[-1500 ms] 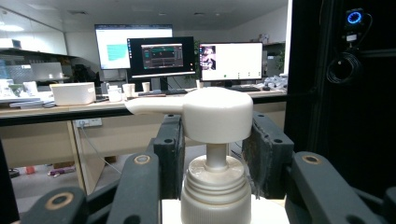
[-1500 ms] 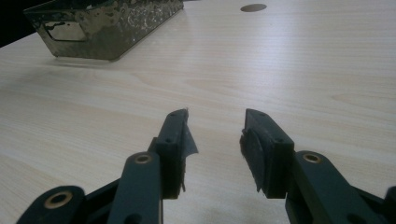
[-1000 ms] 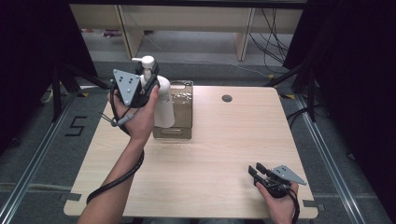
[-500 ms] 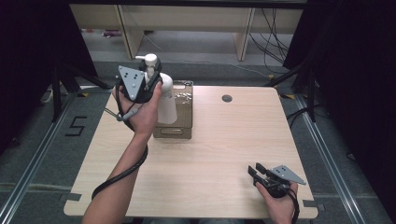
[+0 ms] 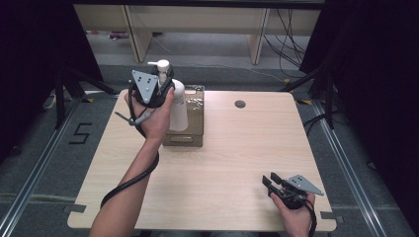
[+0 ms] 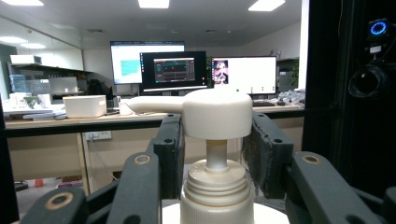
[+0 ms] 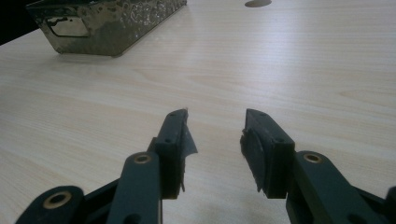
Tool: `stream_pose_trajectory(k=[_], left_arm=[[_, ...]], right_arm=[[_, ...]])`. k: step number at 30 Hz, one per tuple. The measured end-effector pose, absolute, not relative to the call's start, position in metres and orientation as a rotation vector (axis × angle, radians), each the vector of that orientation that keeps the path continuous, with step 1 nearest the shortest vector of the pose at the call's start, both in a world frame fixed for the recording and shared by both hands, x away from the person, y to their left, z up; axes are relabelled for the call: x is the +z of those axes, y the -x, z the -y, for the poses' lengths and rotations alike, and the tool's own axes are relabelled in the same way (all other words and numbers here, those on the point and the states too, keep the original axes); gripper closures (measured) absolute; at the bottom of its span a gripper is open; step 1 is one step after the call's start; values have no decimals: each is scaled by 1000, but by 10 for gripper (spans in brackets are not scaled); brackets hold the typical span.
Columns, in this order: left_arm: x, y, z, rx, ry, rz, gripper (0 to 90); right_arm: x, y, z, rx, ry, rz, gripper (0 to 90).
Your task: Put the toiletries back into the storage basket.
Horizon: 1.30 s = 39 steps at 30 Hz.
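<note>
The left gripper [image 5: 159, 85] held a white pump bottle [image 5: 176, 106] upright above the left end of a metal tray [image 5: 190, 138] at the back of the tabletop [image 5: 232, 163]. Its jaws were clamped on the bottle just below the collar, with the pump head [image 6: 215, 113] rising between them in the left gripper view. The bottle looked like stiff, smooth plastic, likely weighty if full and slippery on its round body, so a hold under the collar seemed safest; the pump head would give way if pressed. The left forearm reached forward, wrist raised, jaws level. The right gripper [image 5: 274, 185] rested low at the near right corner, its jaws open and empty.
</note>
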<state>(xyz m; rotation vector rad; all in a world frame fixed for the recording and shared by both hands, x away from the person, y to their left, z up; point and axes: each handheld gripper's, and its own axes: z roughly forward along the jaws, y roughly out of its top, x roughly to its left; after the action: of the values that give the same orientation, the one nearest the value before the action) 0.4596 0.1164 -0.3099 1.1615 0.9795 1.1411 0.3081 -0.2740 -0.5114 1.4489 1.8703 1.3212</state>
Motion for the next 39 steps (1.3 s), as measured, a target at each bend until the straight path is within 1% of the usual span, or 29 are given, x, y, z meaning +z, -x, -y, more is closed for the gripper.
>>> stream_pose_trajectory(k=[1, 6, 7, 39], left_arm=[[-312, -461, -116, 1143, -1166, -984, 596], [-316, -463, -116, 1141, -1173, -992, 596], [-317, -464, -116, 1138, -1176, -995, 596], [-336, -470, -109, 1144, -1234, -1008, 596]], right_arm=[[-513, -311, 275, 1343, -1401, -1858, 603], [-514, -310, 273, 1365, -1420, -1856, 603], [-514, -312, 276, 1338, -1361, -1865, 603], [-514, -311, 274, 1338, -1366, -1876, 600]])
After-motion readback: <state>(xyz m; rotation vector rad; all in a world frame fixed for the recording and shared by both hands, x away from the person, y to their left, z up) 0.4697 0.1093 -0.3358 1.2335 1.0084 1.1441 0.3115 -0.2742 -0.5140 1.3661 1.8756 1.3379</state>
